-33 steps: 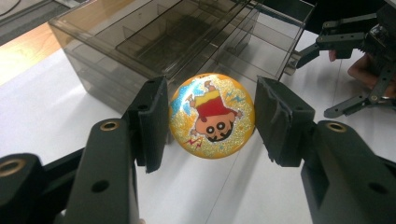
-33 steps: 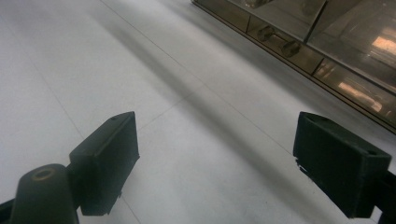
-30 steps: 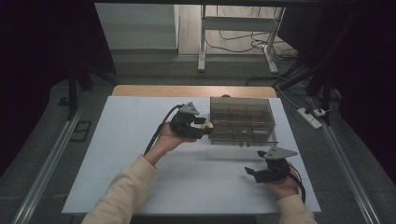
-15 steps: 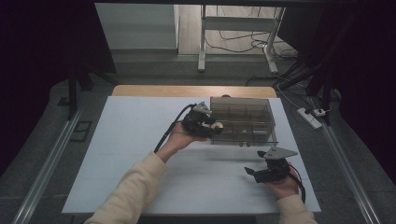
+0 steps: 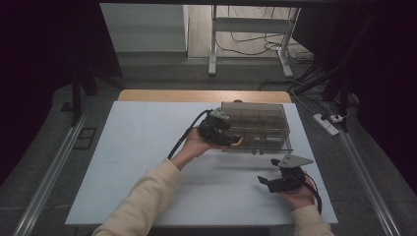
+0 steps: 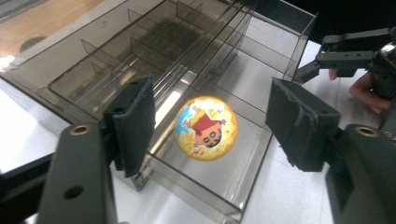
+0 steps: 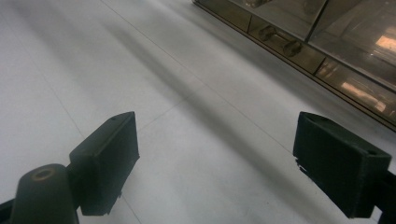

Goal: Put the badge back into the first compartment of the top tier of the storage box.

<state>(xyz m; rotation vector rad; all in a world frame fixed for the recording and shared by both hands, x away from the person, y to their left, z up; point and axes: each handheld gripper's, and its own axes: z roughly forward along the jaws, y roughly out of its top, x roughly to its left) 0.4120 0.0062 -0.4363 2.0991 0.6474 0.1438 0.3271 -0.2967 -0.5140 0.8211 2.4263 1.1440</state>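
The left gripper (image 6: 210,126) hangs over the near corner of the clear box (image 5: 255,127) with its jaws spread wide and nothing between them. Below and beyond the pads, a small yellow ball (image 6: 205,128) with a cartoon figure printed on it sits in the large end compartment, looking as if it rests on or just above the floor there, apart from both pads.

The ball is round and the compartment floor is smooth, so it may well roll toward a wall or bounce. If the left gripper drops lower, a pad could catch the thin wall or a divider and shove the light box across the surface (image 5: 147,162). A sideways pull away could do the same.

The right gripper (image 5: 275,181) sits well apart, low over the white surface near the box's front edge, jaws also wide and empty. Swinging it toward the box carelessly could knock the front panel with its small knobs (image 7: 280,39).
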